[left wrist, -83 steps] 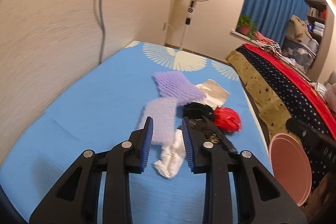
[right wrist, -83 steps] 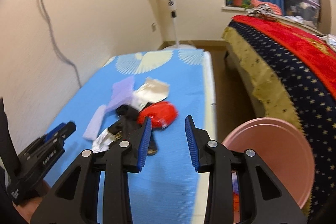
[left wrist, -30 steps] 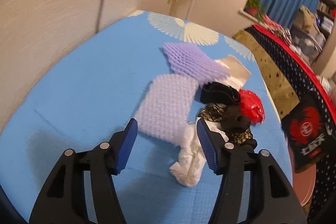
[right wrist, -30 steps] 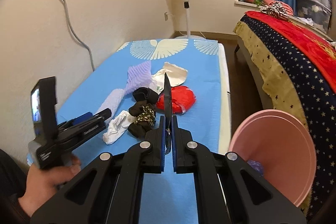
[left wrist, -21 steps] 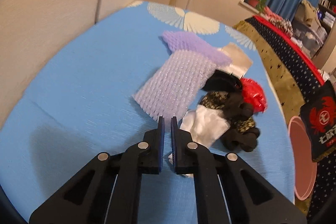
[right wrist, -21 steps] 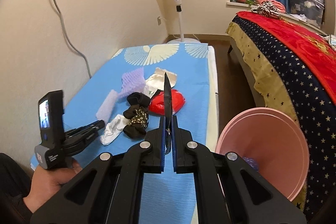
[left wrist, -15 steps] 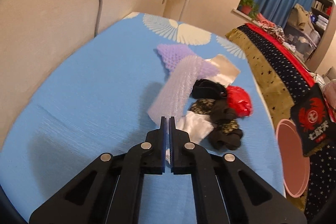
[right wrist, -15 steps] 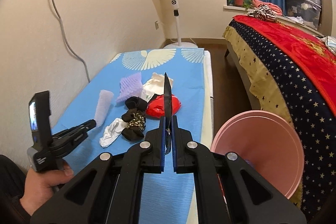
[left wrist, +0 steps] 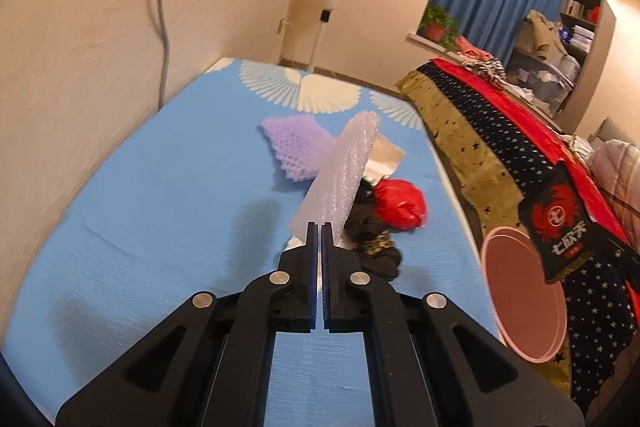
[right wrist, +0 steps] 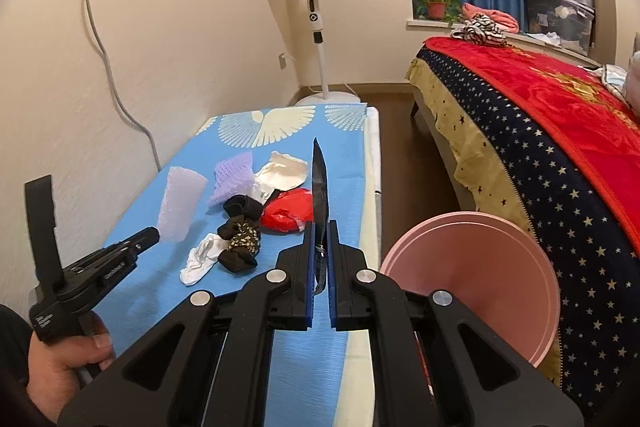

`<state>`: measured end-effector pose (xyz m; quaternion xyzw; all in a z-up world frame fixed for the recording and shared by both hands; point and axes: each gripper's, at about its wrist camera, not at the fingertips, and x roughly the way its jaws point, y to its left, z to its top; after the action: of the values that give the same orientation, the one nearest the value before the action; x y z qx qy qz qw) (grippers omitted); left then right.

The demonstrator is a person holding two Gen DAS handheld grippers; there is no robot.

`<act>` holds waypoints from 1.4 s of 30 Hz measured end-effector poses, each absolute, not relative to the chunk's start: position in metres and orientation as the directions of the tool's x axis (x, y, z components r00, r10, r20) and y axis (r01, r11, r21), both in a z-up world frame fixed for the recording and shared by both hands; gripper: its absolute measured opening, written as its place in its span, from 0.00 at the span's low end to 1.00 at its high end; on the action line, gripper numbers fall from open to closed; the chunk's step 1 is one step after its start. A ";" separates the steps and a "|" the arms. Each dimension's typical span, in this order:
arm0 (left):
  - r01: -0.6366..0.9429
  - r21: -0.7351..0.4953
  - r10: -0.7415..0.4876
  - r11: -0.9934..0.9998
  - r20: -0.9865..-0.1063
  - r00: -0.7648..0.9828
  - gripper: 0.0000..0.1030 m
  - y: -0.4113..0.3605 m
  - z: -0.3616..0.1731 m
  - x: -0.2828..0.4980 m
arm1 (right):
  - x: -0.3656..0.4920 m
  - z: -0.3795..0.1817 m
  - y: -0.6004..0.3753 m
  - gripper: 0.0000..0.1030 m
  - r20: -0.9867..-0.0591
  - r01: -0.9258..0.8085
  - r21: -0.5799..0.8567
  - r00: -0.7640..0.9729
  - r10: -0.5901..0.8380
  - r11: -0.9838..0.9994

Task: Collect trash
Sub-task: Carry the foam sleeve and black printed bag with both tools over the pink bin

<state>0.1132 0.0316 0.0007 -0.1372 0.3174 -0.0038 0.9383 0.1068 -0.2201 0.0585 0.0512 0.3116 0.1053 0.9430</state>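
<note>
Translucent lilac foam sheet (left wrist: pixel 340 167) is clamped in the left gripper (left wrist: pixel 320 227), lifted above the blue mattress (left wrist: pixel 160 207).

Right view: right gripper (right wrist: pixel 320 227) is clamped on a flat black packet (right wrist: pixel 319 179). Step: carrying. Next: both go to the pink round bin (right wrist: pixel 480 267) at the mattress edge.

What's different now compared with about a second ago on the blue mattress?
The left gripper closed on the pale foam sheet and lifted it off the mattress; it now stands up from the jaws. The right gripper stayed shut on the black packet. The purple net, socks, red bag and pink bin stayed put.
</note>
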 end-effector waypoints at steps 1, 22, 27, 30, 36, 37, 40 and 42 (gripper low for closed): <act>-0.069 -0.260 -0.102 0.963 -0.589 0.802 0.01 0.029 0.003 0.112 | 0.106 0.059 -0.222 0.05 -0.574 -0.160 0.164 0.787 0.226 0.974; 0.058 -0.261 -0.194 0.964 -0.535 0.822 0.01 -0.010 0.018 0.103 | 0.101 0.061 -0.246 0.05 -0.558 -0.059 0.151 0.819 0.135 0.987; 0.085 -0.265 -0.218 0.961 -0.527 0.822 0.01 -0.022 0.019 0.104 | 0.102 0.061 -0.255 0.05 -0.555 -0.029 0.146 0.825 0.106 0.989; 0.106 -0.265 -0.235 0.958 -0.522 0.820 0.01 -0.031 0.020 0.106 | 0.103 0.060 -0.261 0.05 -0.559 -0.013 0.148 0.824 0.094 0.989; 0.141 -0.266 -0.264 0.954 -0.516 0.815 0.01 -0.049 0.021 0.110 | 0.105 0.057 -0.274 0.05 -0.562 0.030 0.142 0.825 0.056 0.989; 0.149 -0.264 -0.270 0.953 -0.514 0.814 0.01 -0.053 0.021 0.111 | 0.105 0.057 -0.276 0.05 -0.563 0.036 0.142 0.825 0.051 0.989; 0.164 -0.265 -0.283 0.950 -0.511 0.812 0.01 -0.062 0.021 0.113 | 0.104 0.056 -0.280 0.05 -0.562 0.053 0.137 0.826 0.034 0.989; 0.176 -0.263 -0.291 0.949 -0.508 0.811 0.01 -0.069 0.022 0.115 | 0.105 0.054 -0.284 0.05 -0.565 0.067 0.140 0.825 0.024 0.988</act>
<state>0.1150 -0.0685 0.0218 -0.1021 0.2820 -0.1234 0.9460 0.1053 -0.2843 0.0539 0.0768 0.2959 -0.0114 0.9520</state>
